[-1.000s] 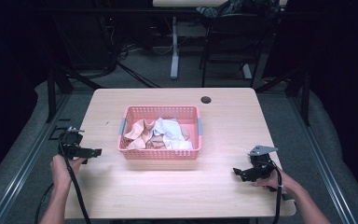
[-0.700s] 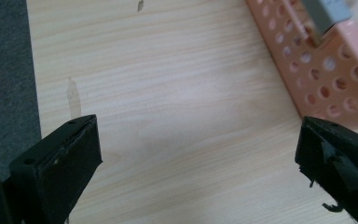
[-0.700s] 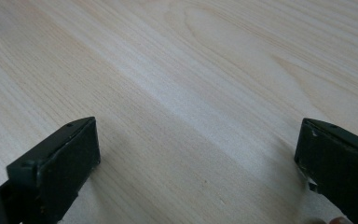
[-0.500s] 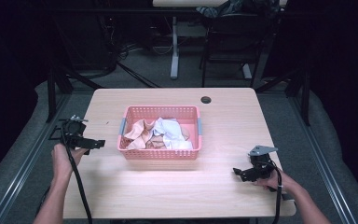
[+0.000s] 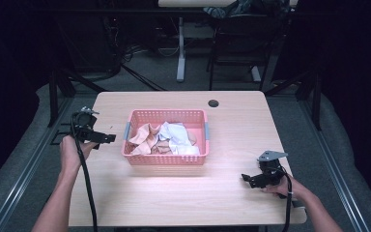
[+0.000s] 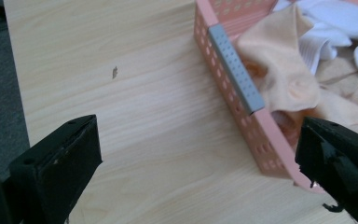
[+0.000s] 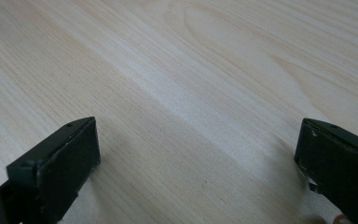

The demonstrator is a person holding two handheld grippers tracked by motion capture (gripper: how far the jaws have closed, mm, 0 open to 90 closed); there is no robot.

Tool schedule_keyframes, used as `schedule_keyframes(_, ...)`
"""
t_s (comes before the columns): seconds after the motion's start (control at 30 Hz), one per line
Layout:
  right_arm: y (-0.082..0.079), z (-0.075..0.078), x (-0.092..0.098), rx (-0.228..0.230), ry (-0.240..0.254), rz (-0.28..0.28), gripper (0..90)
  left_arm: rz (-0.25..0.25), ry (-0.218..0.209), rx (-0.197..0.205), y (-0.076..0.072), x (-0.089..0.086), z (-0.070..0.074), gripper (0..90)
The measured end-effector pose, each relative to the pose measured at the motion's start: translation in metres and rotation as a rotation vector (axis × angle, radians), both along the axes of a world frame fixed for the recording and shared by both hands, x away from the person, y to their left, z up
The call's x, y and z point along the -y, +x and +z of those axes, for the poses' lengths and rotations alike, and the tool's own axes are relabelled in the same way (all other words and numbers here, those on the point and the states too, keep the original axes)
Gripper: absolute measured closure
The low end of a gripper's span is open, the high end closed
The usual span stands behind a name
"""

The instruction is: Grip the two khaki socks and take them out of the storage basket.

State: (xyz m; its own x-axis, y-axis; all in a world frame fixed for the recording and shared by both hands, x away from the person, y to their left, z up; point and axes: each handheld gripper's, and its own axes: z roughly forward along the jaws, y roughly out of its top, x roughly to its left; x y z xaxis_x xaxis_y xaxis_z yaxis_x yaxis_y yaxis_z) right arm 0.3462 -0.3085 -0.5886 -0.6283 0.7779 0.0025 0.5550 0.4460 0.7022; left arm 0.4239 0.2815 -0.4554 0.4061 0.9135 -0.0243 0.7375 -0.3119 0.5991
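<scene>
A pink plastic basket (image 5: 166, 160) stands mid-table, filled with crumpled peach cloth (image 5: 147, 135) and white cloth (image 5: 178, 137). My left gripper (image 5: 107, 138) hovers just left of the basket, open, with nothing between its jaws. In the left gripper view its jaws straddle the basket's near corner (image 6: 261, 140) with its grey handle (image 6: 235, 70), and the peach cloth (image 6: 284, 74) lies beyond. My right gripper (image 5: 247, 178) rests low over bare wood at the front right, open and empty. The right gripper view has plain tabletop (image 7: 191, 93) between the wide-apart jaws.
A small dark round grommet (image 5: 213, 103) sits near the table's far edge. Cables trail from both grippers toward the front edge. Desk legs, chairs and dark floor lie beyond the table. Bare wood surrounds the basket on all sides.
My left gripper has moved forward and rightward, closing in on the basket's left end. The right gripper and the basket have stayed put.
</scene>
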Motion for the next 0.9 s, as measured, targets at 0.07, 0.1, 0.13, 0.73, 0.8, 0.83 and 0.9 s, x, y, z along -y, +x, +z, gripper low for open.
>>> schedule_keyframes(0.07,0.0,0.0,0.0,0.001,-0.001,0.0,0.0,-0.009,0.004,0.005,0.003,0.005,0.004,0.1)
schedule_keyframes(0.1,0.0,0.0,0.0,0.0,0.0,0.0,0.0,-0.014,0.004,0.008,0.005,0.007,0.006,0.1)
schedule_keyframes(0.13,0.0,0.0,0.0,0.0,0.0,0.0,0.0,-0.022,0.003,0.009,0.007,0.01,0.008,0.1)
schedule_keyframes(0.73,0.0,0.0,0.0,0.0,-0.001,0.0,0.0,-0.126,-0.03,0.0,0.049,0.075,0.012,0.0)
schedule_keyframes(0.8,0.0,0.0,0.0,0.001,-0.003,-0.001,0.0,-0.136,-0.026,-0.006,0.052,0.081,0.009,0.1)
schedule_keyframes(0.83,0.0,0.0,0.0,0.001,-0.003,-0.001,0.0,-0.139,-0.025,-0.009,0.054,0.084,0.008,0.1)
schedule_keyframes(0.9,0.0,0.0,0.0,0.0,0.0,0.0,0.0,-0.147,-0.029,-0.019,0.058,0.09,0.006,0.1)
